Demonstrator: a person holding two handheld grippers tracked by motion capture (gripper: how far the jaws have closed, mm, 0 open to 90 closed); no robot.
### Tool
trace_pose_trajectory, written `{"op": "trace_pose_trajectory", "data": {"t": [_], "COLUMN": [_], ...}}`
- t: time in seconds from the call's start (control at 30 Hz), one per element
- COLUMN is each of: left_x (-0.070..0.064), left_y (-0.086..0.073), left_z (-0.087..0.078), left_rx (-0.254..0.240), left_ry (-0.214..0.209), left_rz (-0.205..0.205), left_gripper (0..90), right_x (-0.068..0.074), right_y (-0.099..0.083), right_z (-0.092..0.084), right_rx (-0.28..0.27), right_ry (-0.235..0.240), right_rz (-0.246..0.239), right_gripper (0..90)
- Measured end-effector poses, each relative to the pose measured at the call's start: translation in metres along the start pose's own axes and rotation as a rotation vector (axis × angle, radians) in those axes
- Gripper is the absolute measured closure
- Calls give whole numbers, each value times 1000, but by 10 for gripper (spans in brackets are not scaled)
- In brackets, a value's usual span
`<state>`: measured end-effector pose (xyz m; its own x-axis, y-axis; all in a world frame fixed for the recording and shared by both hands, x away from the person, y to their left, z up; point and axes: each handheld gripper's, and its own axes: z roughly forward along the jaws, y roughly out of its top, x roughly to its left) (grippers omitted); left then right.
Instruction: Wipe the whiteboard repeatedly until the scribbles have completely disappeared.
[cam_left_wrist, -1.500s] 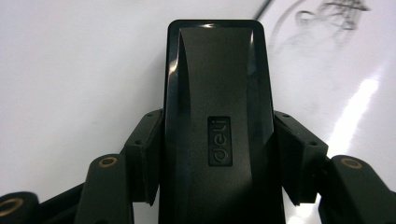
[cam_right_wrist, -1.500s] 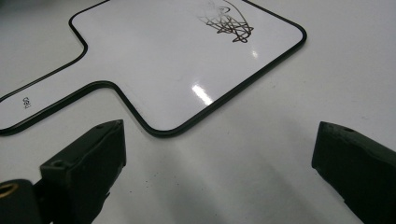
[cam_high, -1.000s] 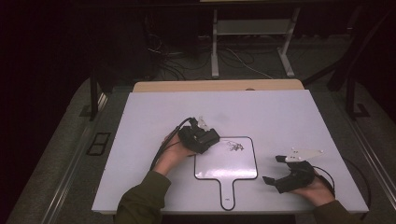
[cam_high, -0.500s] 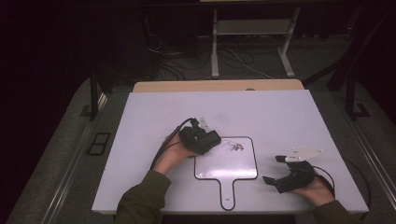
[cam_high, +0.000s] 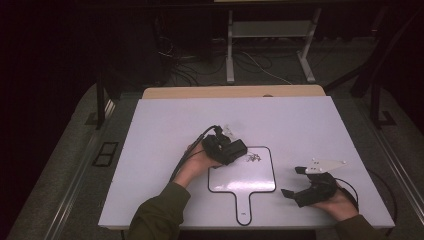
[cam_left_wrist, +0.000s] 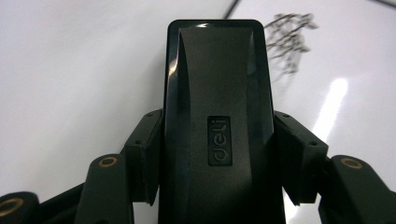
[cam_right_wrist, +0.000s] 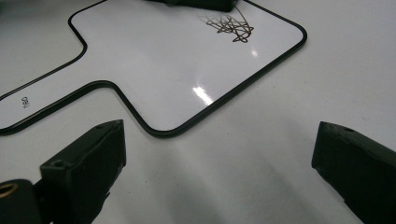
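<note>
Right tool (cam_high: 299, 182) rests on the surface (cam_high: 165, 125), jaws wide, holding nothing. Left tool (cam_high: 235, 149) clamps a black eraser (cam_left_wrist: 217, 116) at the whiteboard's (cam_high: 260, 180) upper-left edge. The scribble (cam_high: 254, 158) lies just beyond the eraser and appears unwiped. Judged status: erasing about to begin; marks remain to be cleared.

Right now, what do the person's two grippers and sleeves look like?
Both grippers are black with blocky two-part jaws and brass-coloured pivot pins. The left gripper trails a black cable. The right gripper carries a pale grey three-cornered plate on top. Both sleeves are olive green.
</note>
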<state>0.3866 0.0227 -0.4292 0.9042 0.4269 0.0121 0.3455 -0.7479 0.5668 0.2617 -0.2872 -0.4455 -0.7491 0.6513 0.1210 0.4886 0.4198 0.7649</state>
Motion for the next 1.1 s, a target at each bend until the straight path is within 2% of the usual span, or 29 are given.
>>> {"op": "trace_pose_trajectory", "data": {"t": [0.1, 0.17, 0.27, 0.33, 0.4, 0.47, 0.53, 0.67, 0.7, 0.73, 0.77, 0.83, 0.87, 0.9, 0.93, 1.03, 1.07, 1.1], "left_x": [-8, -12, -9, -6, -2, -1, 0, -4, -5, -8, -8, -11, -14, -15, -19, -18, -19, -16], "left_y": [5, 9, 11, 14, 18, 23, 28, 36, 38, 39, 42, 45, 47, 48, 49, 54, 55, 56], "left_z": [3, 5, 7, 9, 12, 14, 16, 23, 24, 26, 27, 29, 31, 32, 34, 35, 37, 36], "left_rx": [0, 3, 7, -1, 9, 21, 32, 14, 22, 10, 24, 28, 18, 18, 6, 25, 1, 29], "left_ry": [-42, -40, -18, -4, 3, -11, -23, -50, -52, -55, -56, -62, -69, -75, -80, -67, -64, -61], "left_rz": [24, 54, 43, 20, 22, 31, 57, 54, 67, 53, 77, 94, 82, 91, 73, 118, 88, 106], "left_gripper": [393, 392, 392, 392, 392, 392, 392, 392, 393, 393, 393, 392, 392, 392, 392, 392, 393, 392], "right_x": [0, 0, 0, 0, 0, 0, 0, 0, 0, 0, 0, 0, 0, 0, 0, 0, 0, 0], "right_y": [0, 0, 0, 0, 0, 0, 0, 0, 0, 0, 0, 0, 0, 0, 0, 0, 0, 0], "right_z": [0, 0, 0, 0, 1, 1, 1, 1, 1, 1, 1, 1, 1, 0, 0, 0, 0, 0], "right_rx": [-1, 0, 0, 3, 4, 5, 6, 5, 4, 4, 4, 3, 3, 3, 2, 2, 2, 1], "right_ry": [1, 1, 2, 2, 2, 1, 2, 2, 2, 2, 2, 2, 2, 2, 2, 3, 3, 5], "right_rz": [-1, -2, -1, 0, 0, -7, -8, 1, 0, -1, -1, -1, -1, -1, -1, -1, -1, -1], "right_gripper": [18, 19, 18, 18, 19, 18, 18, 18, 18, 18, 18, 18, 18, 18, 18, 18, 18, 18]}}
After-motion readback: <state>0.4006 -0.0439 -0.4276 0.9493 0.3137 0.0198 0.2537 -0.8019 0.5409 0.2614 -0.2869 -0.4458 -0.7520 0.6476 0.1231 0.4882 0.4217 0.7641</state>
